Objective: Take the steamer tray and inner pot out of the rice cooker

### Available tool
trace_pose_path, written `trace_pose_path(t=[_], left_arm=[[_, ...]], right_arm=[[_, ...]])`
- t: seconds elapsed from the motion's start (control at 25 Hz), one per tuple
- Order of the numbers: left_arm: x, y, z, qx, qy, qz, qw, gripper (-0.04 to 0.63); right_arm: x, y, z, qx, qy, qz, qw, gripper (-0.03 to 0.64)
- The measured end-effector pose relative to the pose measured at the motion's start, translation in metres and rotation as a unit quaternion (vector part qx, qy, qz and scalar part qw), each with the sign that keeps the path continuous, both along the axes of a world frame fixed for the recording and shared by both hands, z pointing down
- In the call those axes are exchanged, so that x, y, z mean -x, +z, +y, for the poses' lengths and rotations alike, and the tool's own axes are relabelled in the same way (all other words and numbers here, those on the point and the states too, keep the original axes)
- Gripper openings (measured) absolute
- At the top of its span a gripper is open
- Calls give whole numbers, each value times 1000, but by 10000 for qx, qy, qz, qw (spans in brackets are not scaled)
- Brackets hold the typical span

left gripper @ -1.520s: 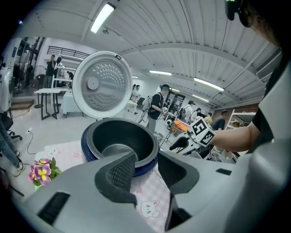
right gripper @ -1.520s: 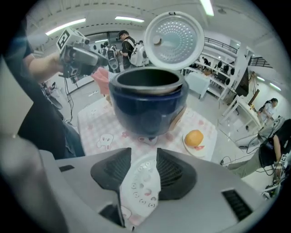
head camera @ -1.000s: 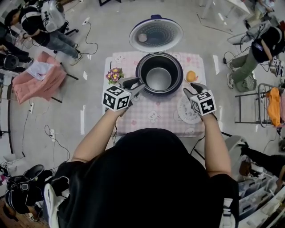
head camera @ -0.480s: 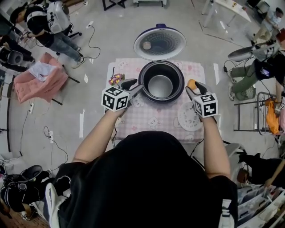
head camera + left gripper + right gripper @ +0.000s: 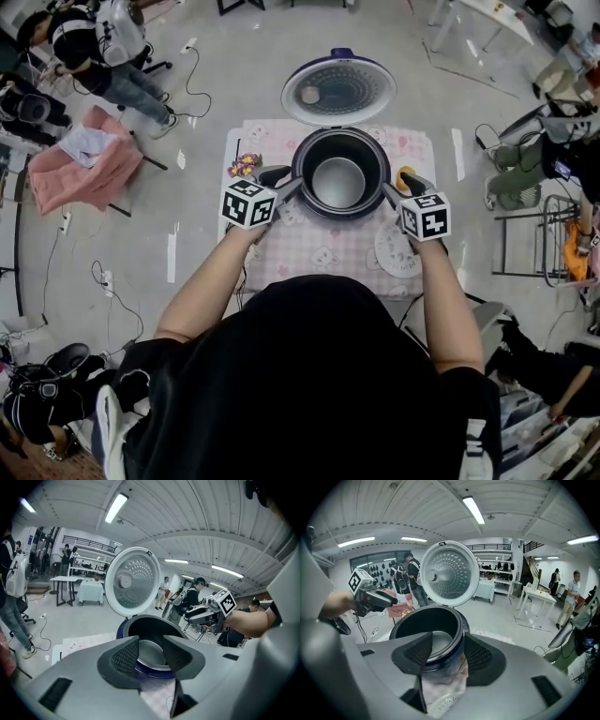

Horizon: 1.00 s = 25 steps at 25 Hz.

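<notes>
Left gripper [image 5: 281, 180] and right gripper [image 5: 401, 186] flank the rice cooker [image 5: 305, 150] at the table's [image 5: 328, 258] far edge, both spread and empty, the right's jaws just opening. Inner pot [image 5: 339, 183] sits inside. Straddle its rim squarely, pinch both sides, lift level.

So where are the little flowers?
In the head view, the flowers sit near the left edge of the table, just left of the rice cooker and close beside the left gripper.
</notes>
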State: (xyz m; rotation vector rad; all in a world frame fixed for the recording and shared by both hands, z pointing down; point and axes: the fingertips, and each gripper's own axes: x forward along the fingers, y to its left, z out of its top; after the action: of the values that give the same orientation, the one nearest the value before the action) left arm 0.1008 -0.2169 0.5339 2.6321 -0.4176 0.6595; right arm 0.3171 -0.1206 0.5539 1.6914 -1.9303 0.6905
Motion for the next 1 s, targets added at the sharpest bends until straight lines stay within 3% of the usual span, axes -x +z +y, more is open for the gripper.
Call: trace_pose_path(t=[0.76, 1.0], left_arm=[[-21, 60, -24, 230, -16, -641, 9977, 183], [-25, 70, -25, 335, -46, -758, 9965, 192]], right_arm=[[2, 56, -32, 428, 162, -521, 9976, 209], [5, 68, -35, 547, 304, -885, 9941, 192]])
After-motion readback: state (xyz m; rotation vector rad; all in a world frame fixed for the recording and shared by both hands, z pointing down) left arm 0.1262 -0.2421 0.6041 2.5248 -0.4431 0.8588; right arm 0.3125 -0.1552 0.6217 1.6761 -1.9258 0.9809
